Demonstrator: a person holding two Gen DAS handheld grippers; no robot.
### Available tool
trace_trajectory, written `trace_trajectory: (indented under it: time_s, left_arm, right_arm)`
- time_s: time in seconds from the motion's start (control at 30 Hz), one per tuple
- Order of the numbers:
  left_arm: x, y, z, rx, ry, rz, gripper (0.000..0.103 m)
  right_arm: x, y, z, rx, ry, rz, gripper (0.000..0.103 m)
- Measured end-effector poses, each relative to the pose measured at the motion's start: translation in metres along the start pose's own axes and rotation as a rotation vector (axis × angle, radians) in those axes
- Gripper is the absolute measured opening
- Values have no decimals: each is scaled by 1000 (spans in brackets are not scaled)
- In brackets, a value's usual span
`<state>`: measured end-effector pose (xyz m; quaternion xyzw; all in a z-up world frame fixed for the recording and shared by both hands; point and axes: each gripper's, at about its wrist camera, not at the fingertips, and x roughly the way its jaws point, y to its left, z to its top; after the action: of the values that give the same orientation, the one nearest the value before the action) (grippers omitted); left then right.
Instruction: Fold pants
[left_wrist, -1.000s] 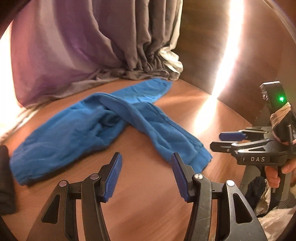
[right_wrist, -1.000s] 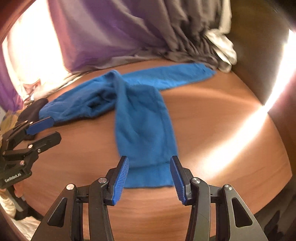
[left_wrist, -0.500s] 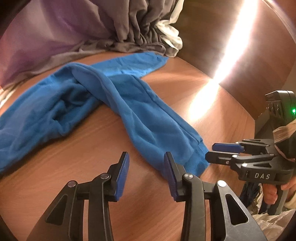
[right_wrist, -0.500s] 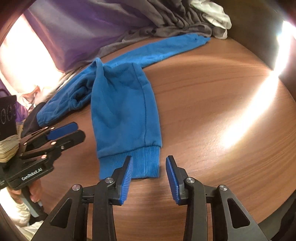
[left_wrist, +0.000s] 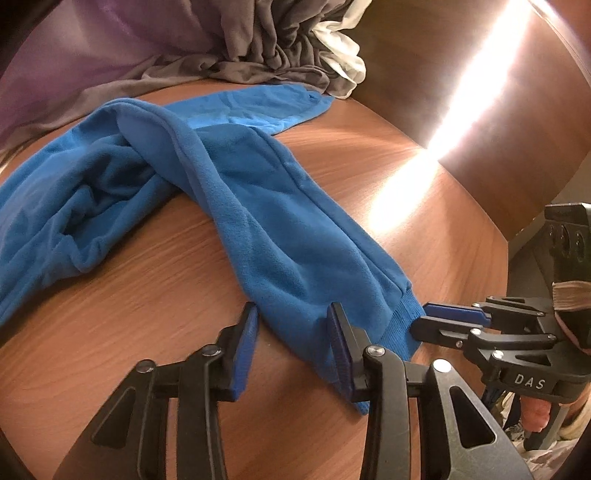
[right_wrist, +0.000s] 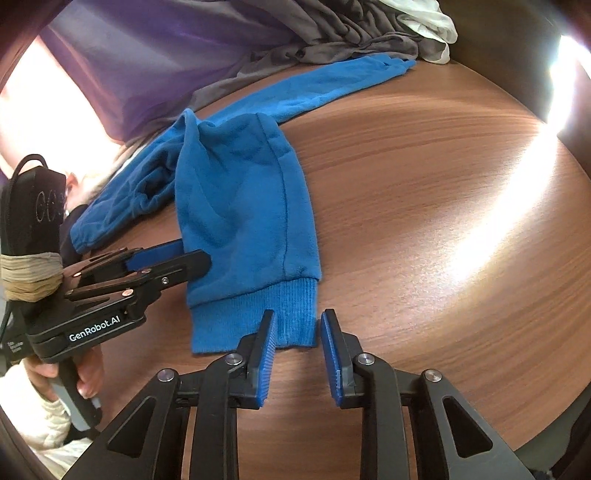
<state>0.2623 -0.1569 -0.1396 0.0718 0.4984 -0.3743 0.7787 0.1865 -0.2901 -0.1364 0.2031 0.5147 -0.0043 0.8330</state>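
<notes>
A wooden table (right_wrist: 424, 206) fills most of both views, with a heap of grey and purple cloth (left_wrist: 240, 48) along the top of each frame. Across the table lie the blue pants (left_wrist: 258, 206): the waist end is bunched at the left of the left wrist view, one leg runs toward the upper right under the grey cloth, and the other leg crosses over it and runs down toward the lower middle of the frame. That near leg's long axis points almost straight at both grippers, and it ends in a ribbed cuff (right_wrist: 258, 317).

In the right wrist view the right gripper (right_wrist: 297, 345) sits at the bottom centre, fingers moderately apart and holding nothing, with the right-hand part of the cuff edge just in front of the gap. The left gripper (left_wrist: 291, 343) is likewise parted and empty, straddling the left edge of the same leg just above the cuff, with cloth between its fingers.

Both look about equally near, each at its own corner of the cuff. The coming move probably turns on closing on both corners and carrying the leg along its length.
</notes>
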Motion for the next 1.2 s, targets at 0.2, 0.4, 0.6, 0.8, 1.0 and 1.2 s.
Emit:
trace_trajectory:
  time_s: [0.2, 0.4, 0.6, 0.8, 1.0, 1.2]
  left_arm:
    - [-11, -7, 6, 7, -20, -29, 10]
    - [-42, -18, 33, 21, -116, -23, 10]
    - [-50, -13, 80, 34, -187, -23, 10]
    - [-39, -10, 140, 55, -223, -3, 10]
    - [-15, -6, 199, 57, -218, 3, 9]
    - [21, -7, 240, 58, -179, 23, 9]
  right_arm:
    - [-3, -2, -1, 15, -17, 11, 14]
    - [-35, -5, 13, 61, -102, 50, 13]
    - [-70, -15, 54, 93, -210, 97, 12]
    - [-78, -29, 102, 90, -279, 91, 10]
    - [-66, -55, 151, 104, -302, 97, 10]
    - [-45, -76, 194, 104, -300, 85, 10]
